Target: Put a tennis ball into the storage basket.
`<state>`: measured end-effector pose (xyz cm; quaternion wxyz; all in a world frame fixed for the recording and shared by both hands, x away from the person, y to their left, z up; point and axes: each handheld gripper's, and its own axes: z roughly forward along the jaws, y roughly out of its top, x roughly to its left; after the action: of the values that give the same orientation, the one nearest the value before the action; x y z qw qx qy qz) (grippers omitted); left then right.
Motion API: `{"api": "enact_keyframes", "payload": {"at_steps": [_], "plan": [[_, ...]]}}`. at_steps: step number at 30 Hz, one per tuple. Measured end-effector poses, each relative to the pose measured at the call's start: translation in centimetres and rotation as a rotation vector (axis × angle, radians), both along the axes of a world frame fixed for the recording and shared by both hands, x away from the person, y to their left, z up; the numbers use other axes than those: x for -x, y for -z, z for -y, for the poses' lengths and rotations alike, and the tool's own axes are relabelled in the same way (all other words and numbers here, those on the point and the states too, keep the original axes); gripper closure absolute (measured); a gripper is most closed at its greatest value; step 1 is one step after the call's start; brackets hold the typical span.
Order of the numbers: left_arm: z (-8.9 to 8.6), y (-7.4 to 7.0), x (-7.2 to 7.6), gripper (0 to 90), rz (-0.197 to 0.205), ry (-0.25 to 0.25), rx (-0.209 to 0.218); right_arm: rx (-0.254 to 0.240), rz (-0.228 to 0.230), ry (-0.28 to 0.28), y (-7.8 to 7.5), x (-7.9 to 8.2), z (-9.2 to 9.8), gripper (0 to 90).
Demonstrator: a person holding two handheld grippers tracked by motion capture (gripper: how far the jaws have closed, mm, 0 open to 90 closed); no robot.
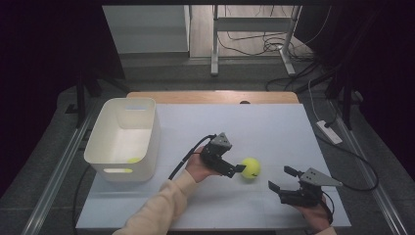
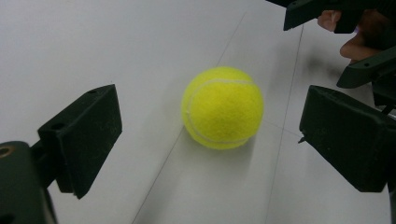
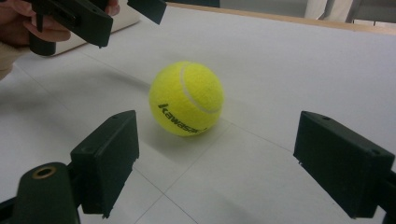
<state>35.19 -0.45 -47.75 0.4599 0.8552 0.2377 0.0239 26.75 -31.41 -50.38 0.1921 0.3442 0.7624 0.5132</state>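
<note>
A yellow tennis ball (image 1: 251, 168) lies on the white table sheet (image 1: 254, 127) right of centre. My left gripper (image 1: 241, 165) is just left of it, open, its jaws pointing at the ball. In the left gripper view the ball (image 2: 222, 107) sits slightly ahead of the two spread jaws, untouched. My right gripper (image 1: 280, 177) is a little to the ball's right and nearer the front edge, also open. In the right gripper view the ball (image 3: 187, 99), marked "kawasaki", rests ahead of the jaws, with the left gripper (image 3: 119, 16) beyond it.
A white plastic bin (image 1: 147, 147) stands at the table's left with another yellow ball (image 1: 133, 160) inside. The right gripper (image 2: 334, 44) appears at the top right of the left gripper view. Cables and a stand's legs lie on the floor beyond the table.
</note>
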Motion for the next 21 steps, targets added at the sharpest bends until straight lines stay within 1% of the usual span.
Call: {"api": "enact_keyframes", "payload": {"at_steps": [5, 7, 11, 21], "plan": [[0.4, 0.3, -0.2, 6.9, -0.001, 0.011, -0.012, -0.003, 0.001, 0.000, 0.0, 0.0, 0.0, 14.0], [0.7, 0.5, -0.2, 6.9, -0.005, 0.012, -0.010, -0.005, 0.003, 0.000, 0.0, 0.0, 0.0, 14.0], [1.1, 1.0, -0.4, 6.9, -0.013, 0.018, -0.019, -0.004, 0.001, -0.001, 0.0, 0.0, 0.0, 14.0], [1.8, 1.6, -0.5, 6.8, -0.028, 0.024, -0.035, -0.005, 0.001, -0.003, 0.0, 0.0, 0.0, 14.0]]}}
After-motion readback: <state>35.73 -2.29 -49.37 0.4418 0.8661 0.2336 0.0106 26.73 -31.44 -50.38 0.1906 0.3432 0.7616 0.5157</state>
